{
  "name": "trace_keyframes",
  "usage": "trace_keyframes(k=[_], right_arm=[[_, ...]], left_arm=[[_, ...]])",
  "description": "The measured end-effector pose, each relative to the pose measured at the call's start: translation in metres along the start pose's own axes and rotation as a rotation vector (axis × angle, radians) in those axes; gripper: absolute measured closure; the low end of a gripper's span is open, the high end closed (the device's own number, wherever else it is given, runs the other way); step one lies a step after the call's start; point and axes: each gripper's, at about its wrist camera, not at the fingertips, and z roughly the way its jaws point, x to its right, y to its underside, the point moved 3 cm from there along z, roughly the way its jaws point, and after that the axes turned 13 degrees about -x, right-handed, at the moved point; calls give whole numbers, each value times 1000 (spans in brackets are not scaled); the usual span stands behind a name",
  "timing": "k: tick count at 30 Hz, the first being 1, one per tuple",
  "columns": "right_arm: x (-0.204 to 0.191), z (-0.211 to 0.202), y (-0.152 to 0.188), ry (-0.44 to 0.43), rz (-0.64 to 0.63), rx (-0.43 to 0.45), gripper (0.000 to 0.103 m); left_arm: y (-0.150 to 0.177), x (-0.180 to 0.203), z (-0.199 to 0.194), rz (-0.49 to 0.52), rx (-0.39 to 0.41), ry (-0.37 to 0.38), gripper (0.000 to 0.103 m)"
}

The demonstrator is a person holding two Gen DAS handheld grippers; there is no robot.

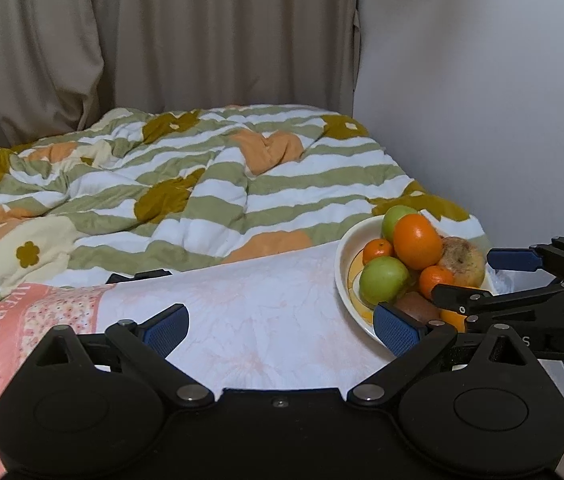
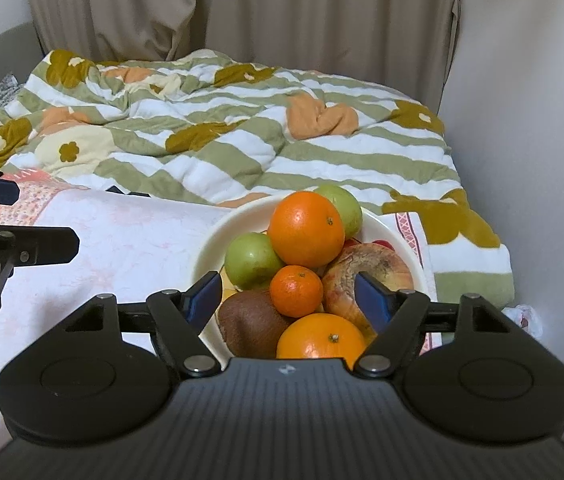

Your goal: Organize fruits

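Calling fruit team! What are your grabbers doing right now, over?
Left gripper open over pale floral cloth, empty. Right gripper open, empty, at round cream bowl. Small orange mandarin between its fingers. Nothing blocking.

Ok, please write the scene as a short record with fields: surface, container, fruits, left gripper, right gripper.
surface: pink cloth in front of a striped blanket
container: white bowl
fruits: big orange on top, small orange, green apples, kiwi
left gripper: open, over the cloth, nothing held
right gripper: open, fingers either side of the pile, nothing held
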Motion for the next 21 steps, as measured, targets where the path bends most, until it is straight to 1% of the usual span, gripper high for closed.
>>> trace_keyframes(k=[5,9,12,14,18,20,21], right_arm=[[-4,-38,12,-13,-5,43,14],[-4,-78,26,-36,18,78,14],[-5,-112,39,-36,30,101,14],[-5,-133,48,-39,37,106,14],[-4,-168,66,-74,82,92,14],[-6,-182,74,-66,97,87,10],[-7,-187,78,-58,103,87,1]], left_arm=[[15,9,-36,-27,64,-23,2],[32,14,-72,-63,119,-37,2],[48,18,-102,-85,156,-59,2],[59,21,-120,-101,172,-75,2],[78,22,-151,-114,190,-101,1],[86,19,-163,-118,189,-125,0],[91,18,-168,-119,190,-133,0]])
